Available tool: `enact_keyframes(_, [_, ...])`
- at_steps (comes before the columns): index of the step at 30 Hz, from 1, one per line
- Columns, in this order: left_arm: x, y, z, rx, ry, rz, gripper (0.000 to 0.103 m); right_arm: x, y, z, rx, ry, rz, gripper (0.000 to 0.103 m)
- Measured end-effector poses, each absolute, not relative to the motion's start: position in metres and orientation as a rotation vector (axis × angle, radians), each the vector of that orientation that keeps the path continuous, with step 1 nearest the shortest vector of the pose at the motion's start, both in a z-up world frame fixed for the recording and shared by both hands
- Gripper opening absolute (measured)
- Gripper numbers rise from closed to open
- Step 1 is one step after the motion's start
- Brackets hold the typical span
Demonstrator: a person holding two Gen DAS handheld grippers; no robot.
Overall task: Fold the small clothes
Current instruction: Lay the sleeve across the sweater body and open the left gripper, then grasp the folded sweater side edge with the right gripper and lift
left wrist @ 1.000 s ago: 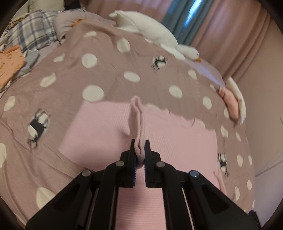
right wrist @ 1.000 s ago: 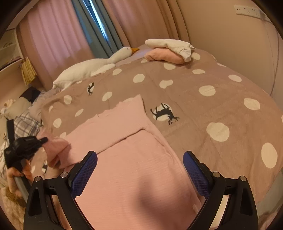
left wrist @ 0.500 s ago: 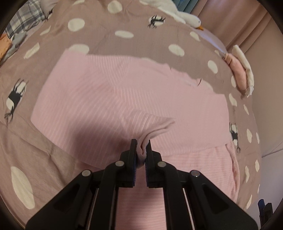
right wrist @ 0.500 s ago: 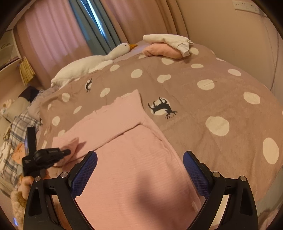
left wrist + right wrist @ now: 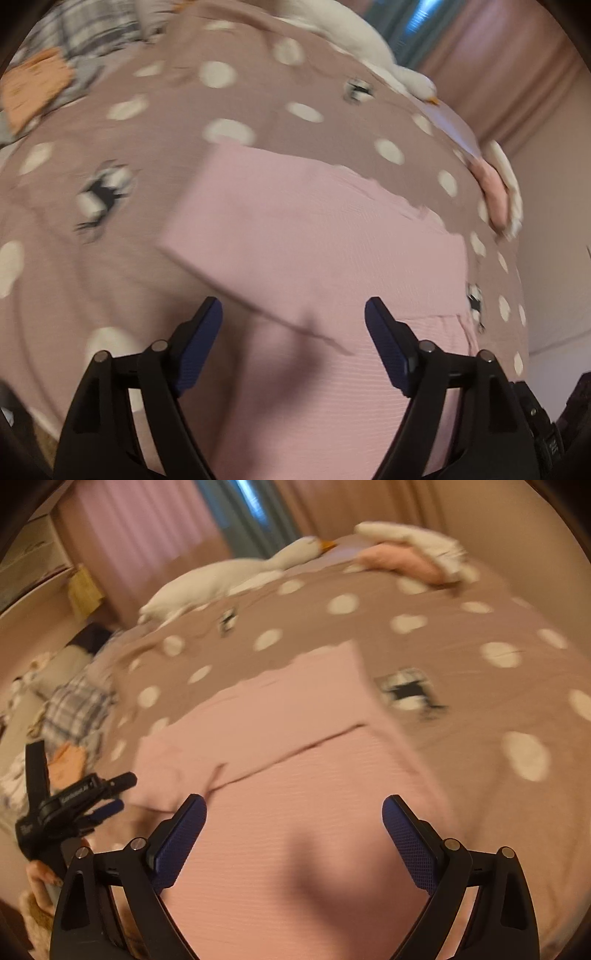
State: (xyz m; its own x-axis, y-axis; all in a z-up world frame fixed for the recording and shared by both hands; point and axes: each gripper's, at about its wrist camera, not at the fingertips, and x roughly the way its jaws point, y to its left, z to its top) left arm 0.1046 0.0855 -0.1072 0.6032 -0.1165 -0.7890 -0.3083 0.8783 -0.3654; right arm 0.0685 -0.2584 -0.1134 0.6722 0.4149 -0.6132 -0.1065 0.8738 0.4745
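My left gripper (image 5: 293, 317) and right gripper (image 5: 294, 814) hold their jaws apart, gripping nothing. The pink garment (image 5: 314, 236) lies folded on the bedspread (image 5: 110, 258), toward 12 o'clock.

A bed with a brown polka-dot duvet (image 5: 424, 602) fills the room. Along the duvet's far edge lies a white plush goose (image 5: 236, 576), its orange beak towards a small stack of folded pink and white clothes (image 5: 410, 554). Behind the goose hang pink curtains (image 5: 140, 542). Off the duvet's left side sits a plaid cloth (image 5: 77, 709).
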Motion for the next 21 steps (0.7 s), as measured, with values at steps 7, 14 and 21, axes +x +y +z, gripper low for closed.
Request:
enact_keyframes(7, [0.056, 0.137, -0.109, -0.564, 0.898, 0.264, 0.08, 0.116, -0.188, -0.126, 0.426, 0.924, 0.51, 0.08])
enact_keyframes(14, [0.025, 0.167, -0.111, -0.623, 0.884, 0.341, 0.08, 0.152, -0.125, -0.161, 0.39, 1.114, 0.595, 0.062])
enact_keyframes(21, [0.011, 0.179, -0.121, -0.661, 0.894, 0.373, 0.08, 0.157, -0.101, -0.175, 0.355, 1.146, 0.609, 0.049])
